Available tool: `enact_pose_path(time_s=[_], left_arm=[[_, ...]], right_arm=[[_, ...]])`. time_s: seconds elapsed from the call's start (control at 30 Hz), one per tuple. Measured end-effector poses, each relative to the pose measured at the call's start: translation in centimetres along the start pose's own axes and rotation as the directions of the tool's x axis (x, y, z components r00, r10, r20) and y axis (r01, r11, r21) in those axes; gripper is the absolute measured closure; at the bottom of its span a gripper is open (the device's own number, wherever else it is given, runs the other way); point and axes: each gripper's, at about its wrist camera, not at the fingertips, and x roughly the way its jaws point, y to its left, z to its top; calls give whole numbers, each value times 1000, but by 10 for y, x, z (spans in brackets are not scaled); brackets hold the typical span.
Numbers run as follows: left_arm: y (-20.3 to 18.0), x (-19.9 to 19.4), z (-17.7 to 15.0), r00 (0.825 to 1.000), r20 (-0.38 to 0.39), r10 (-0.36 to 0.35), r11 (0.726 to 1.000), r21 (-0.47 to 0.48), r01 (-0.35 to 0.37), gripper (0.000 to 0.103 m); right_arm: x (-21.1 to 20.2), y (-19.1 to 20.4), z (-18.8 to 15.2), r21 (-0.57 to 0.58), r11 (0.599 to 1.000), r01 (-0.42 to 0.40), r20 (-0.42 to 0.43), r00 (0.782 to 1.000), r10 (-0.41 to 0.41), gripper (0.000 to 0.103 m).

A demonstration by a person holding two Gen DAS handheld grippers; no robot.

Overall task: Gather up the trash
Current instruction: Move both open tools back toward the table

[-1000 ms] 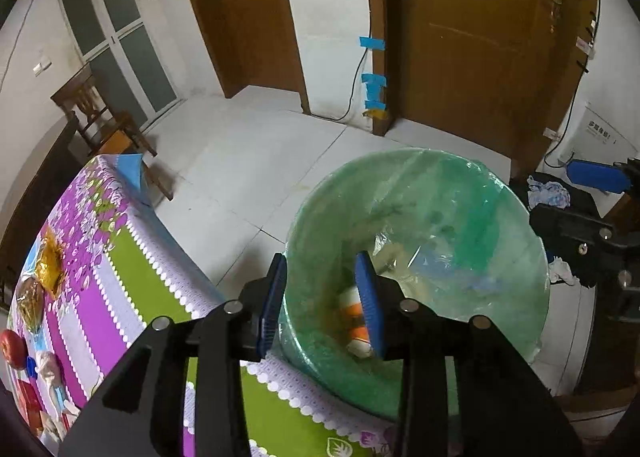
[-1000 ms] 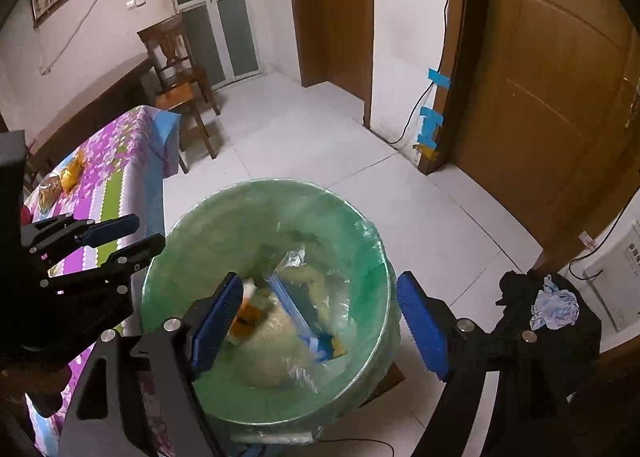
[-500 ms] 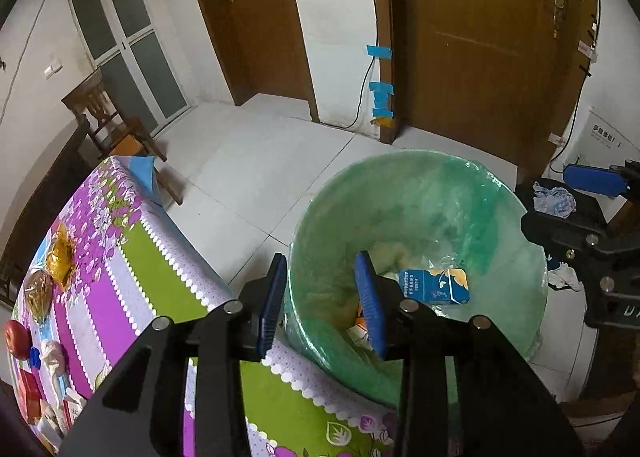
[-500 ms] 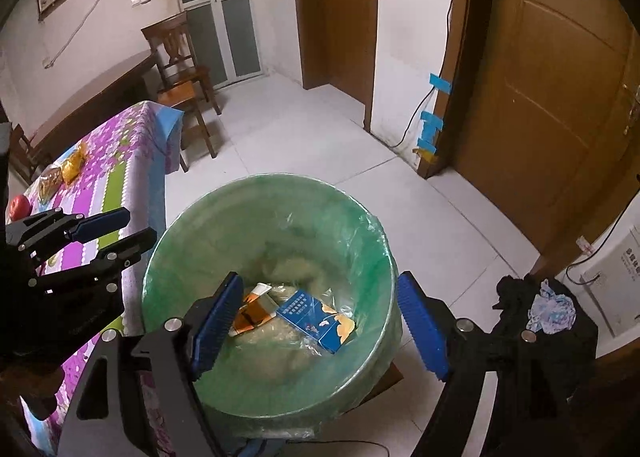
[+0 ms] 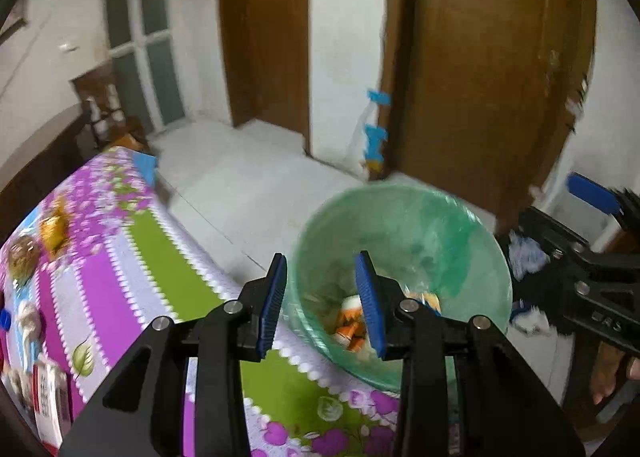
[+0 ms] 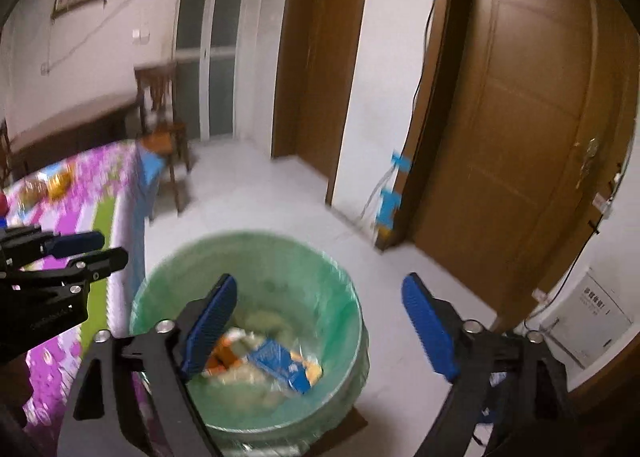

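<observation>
Gaping right gripper [image 6: 320, 331] over bin [image 6: 340, 285]

The right gripper [image 6: 320, 321] hangs wide open and empty above a green-lined trash bin [image 6: 344, 297] on the white floor. Inside lie a blue carton [image 6: 280, 363] and orange wrappers [image 6: 224, 355]. At left, the left gripper [image 6: 90, 249] sits over the floral tablecloth [image 6: 104, 173]; a wooden chair [image 6: 160, 129] stands beyond.

Both wrist views look steeply down from above. The left sits over the table [image 5: 132, 257] edge, the right beyond it. Both share the green-lined bin [image 5: 472, 241] [image 6: 340, 297], toward 12 o'clock.
</observation>
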Motion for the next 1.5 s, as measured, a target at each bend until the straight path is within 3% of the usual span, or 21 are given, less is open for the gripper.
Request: enact_pose_path(time_s=[0.2, 0.43, 0.63, 0.83, 0.97, 1.03, 1.13, 1.2, 1.27, 1.37, 1.43, 1.5], left_arm=[[29, -45, -20, 977, 138, 162, 983, -105, -148, 62], [71, -94, -44, 931, 198, 308, 943, -191, -271, 56], [110, -145, -67, 896, 232, 379, 909, -273, -314, 51], [166, -198, -90, 845, 217, 489, 835, -398, -381, 49], [201, -227, -111, 815, 190, 548, 780, -468, -415, 47], [219, -241, -123, 808, 170, 565, 755, -501, -423, 47], [245, -265, -146, 788, 136, 600, 712, -539, -450, 47], [261, -274, -160, 808, 103, 580, 718, -533, -448, 46], [278, -275, -174, 845, 59, 531, 748, -500, -436, 46], [296, -269, -195, 883, -7, 469, 786, -453, -421, 46], [304, -264, -209, 900, -42, 433, 806, -430, -407, 46], [309, -255, -221, 930, -69, 360, 840, -411, -355, 47]], right_arm=[[-41, 15, -8, 67, 998, 7, 202, 979, -21, 12], [-67, 57, -25, 63, 996, -61, 334, 942, 36, 9], [-78, 108, -29, -2, 987, -162, 347, 925, 153, 8], [-87, 170, -31, -100, 953, -286, 296, 906, 303, 8], [-99, 216, -37, -203, 892, -403, 251, 860, 445, 6], [-108, 238, -42, -263, 847, -462, 220, 826, 519, 6], [-123, 280, -53, -365, 742, -562, 140, 755, 641, 6], [-130, 308, -60, -426, 649, -630, 60, 696, 716, 6], [-136, 328, -65, -461, 564, -685, -12, 640, 768, 6], [-142, 351, -69, -491, 436, -754, -124, 556, 822, 5], [-143, 363, -70, -506, 379, -775, -175, 522, 835, 5], [-141, 376, -70, -515, 325, -793, -232, 493, 838, 5]])
